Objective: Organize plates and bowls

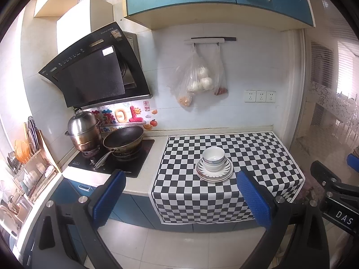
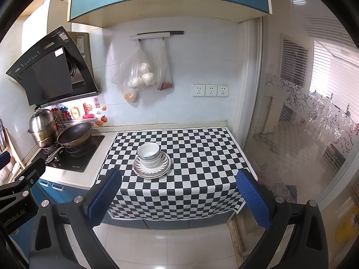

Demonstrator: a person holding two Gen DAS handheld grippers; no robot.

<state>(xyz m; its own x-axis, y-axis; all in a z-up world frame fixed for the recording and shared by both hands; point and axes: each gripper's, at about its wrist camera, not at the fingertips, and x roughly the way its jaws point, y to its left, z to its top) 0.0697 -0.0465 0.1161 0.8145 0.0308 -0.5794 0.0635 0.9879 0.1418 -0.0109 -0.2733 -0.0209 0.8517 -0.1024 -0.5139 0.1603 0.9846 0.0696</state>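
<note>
The bowls (image 1: 213,158) stand nested, mouths up, on the plates (image 1: 214,172), and the whole stack rests flat on the checked cloth (image 1: 258,154), near the cloth's middle and a little toward its front edge. Stack, bowls and plates are round, so no long axis shows; the pile rises straight up, the top bowl tipped slightly to the left. The top plate carries a dark rayed pattern around its rim, and the upper bowl shows a blue band inside. Left of the cloth sits the hob (image 1: 116,157), with a wok (image 1: 123,139) whose handle points toward the front, and a steel pot (image 1: 84,132) behind it. On the wall behind the cloth hang plastic bags (image 1: 197,76), and three sockets (image 1: 260,96) sit to their right. The left gripper (image 1: 181,198) hangs in front of the cloth's front edge, above the floor, its blue pads spread wide and holding nothing. The right gripper (image 2: 179,198) hangs likewise before the cloth, jaws wide apart and empty, well short of the stack.
</note>
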